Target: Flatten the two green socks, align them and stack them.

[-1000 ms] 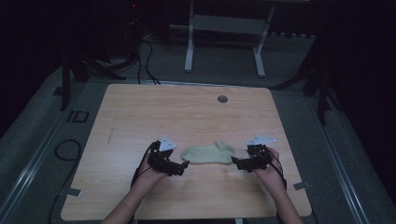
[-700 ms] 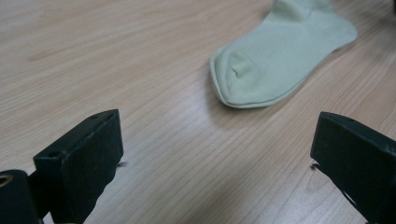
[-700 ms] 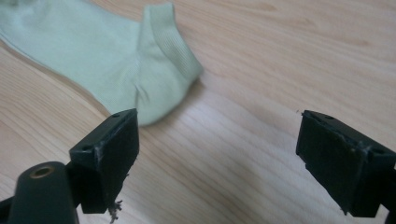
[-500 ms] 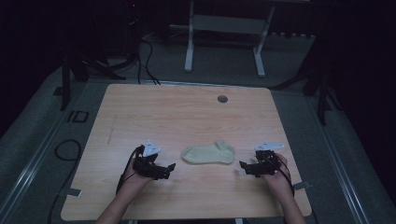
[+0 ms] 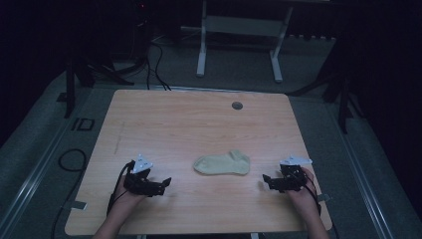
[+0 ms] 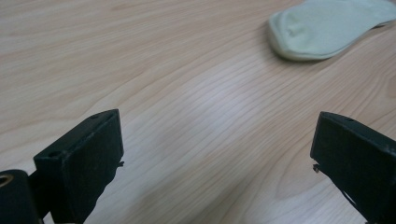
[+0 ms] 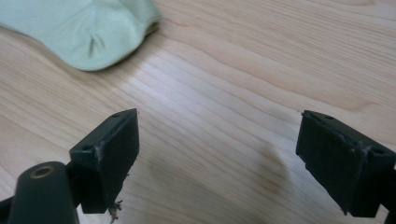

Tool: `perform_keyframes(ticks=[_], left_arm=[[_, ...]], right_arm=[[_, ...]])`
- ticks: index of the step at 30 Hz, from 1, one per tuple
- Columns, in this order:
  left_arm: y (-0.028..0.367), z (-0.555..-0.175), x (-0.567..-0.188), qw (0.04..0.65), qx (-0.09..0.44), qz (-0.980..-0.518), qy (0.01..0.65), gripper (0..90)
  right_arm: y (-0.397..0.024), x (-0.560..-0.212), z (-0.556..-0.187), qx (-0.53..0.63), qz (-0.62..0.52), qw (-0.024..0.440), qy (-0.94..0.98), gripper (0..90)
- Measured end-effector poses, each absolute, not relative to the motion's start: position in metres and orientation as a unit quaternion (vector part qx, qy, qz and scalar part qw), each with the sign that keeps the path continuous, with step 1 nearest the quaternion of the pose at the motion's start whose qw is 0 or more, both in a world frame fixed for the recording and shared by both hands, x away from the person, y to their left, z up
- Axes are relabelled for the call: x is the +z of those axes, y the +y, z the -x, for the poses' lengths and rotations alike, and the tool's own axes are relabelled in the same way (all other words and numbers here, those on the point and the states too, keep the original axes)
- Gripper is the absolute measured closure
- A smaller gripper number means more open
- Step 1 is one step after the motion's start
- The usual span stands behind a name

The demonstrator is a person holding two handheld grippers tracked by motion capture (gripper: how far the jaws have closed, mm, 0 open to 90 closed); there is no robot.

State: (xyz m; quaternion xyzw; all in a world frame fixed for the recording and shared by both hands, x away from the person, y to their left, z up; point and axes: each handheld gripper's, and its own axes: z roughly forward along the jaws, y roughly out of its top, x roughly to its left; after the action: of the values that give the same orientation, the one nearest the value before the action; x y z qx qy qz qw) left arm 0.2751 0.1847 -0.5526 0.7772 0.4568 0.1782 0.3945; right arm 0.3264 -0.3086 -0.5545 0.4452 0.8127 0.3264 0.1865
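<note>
Left claw (image 5: 164, 182) and right claw (image 5: 265, 180) hover low, jaws wide apart.

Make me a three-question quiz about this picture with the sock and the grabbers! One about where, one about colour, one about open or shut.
1. Where is the sock?
A. between the two grippers
B. on the floor
C. inside a gripper

2. What colour is the sock?
A. red
B. pale green
C. black

3. How are the left gripper and right gripper?
A. both shut
B. one shut
C. both open

Answers: 1 A, it lies on the table with a gripper at each side. 2 B, the cloth looks pale green. 3 C, each gripper view shows its jaws wide apart over bare wood.
</note>
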Motion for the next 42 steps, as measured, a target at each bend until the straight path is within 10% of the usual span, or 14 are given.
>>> perform_keyframes(ticks=[42], left_arm=[[0.272, -0.216, -0.565, 0.428, 0.210, -0.700, 0.532, 3.5]], right_arm=[[-0.377, -0.564, -0.284, 0.344, -0.541, 0.246, 0.727, 13.3]])
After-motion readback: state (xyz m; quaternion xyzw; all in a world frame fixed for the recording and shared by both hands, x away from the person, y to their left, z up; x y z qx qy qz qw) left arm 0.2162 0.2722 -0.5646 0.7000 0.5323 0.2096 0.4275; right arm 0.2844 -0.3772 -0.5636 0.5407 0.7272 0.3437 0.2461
